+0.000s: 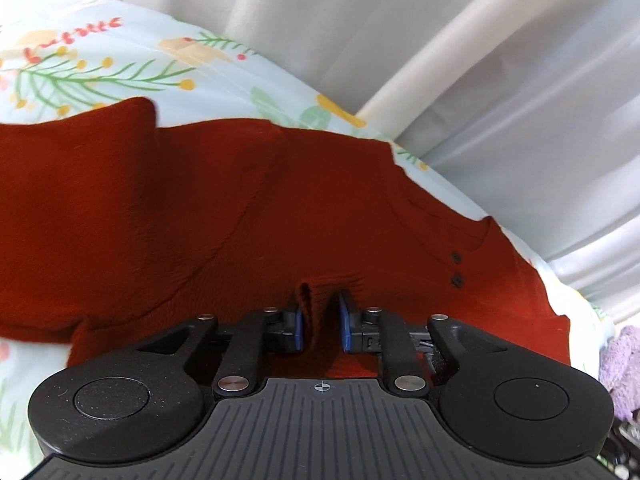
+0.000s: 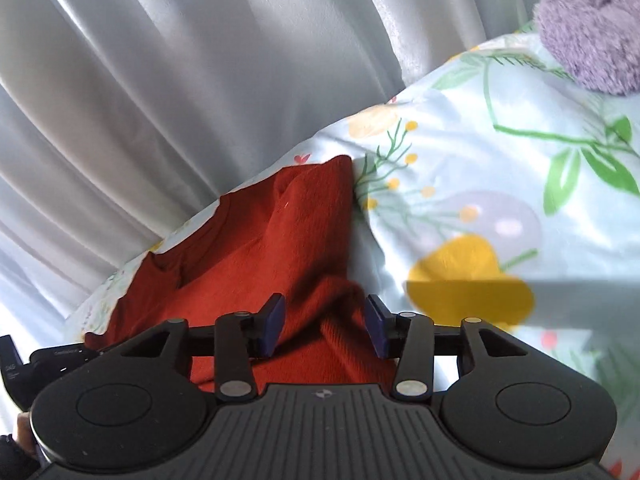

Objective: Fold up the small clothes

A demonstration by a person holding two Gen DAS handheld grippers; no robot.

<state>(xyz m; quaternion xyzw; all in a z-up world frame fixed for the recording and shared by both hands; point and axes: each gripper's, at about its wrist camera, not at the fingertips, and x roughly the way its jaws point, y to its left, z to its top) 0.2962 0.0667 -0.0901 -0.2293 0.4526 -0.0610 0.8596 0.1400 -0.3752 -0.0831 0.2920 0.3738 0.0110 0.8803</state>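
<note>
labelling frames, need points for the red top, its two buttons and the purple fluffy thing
red top (image 1: 168, 216): left wrist view, flat body fabric.
buttons (image 1: 455, 256): left wrist view, upper of two dark buttons below the neckline.
purple fluffy thing (image 2: 592, 28): right wrist view, middle of its fuzzy surface.

Soft daylight, perhaps through the curtain (image 2: 160, 80); slight blur, fisheye-bent edges.

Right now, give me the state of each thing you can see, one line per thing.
Rust-red knitted top: spread on the bed, partly folded, two dark buttons done up.
Left gripper: shut on a raised pleat of the top.
Right gripper: open, a ridge of the top between its pads, not pinched.
Floral bedsheet: smooth, lying under the top.
Fluffy lilac item: bunched on the sheet, untouched.
</note>
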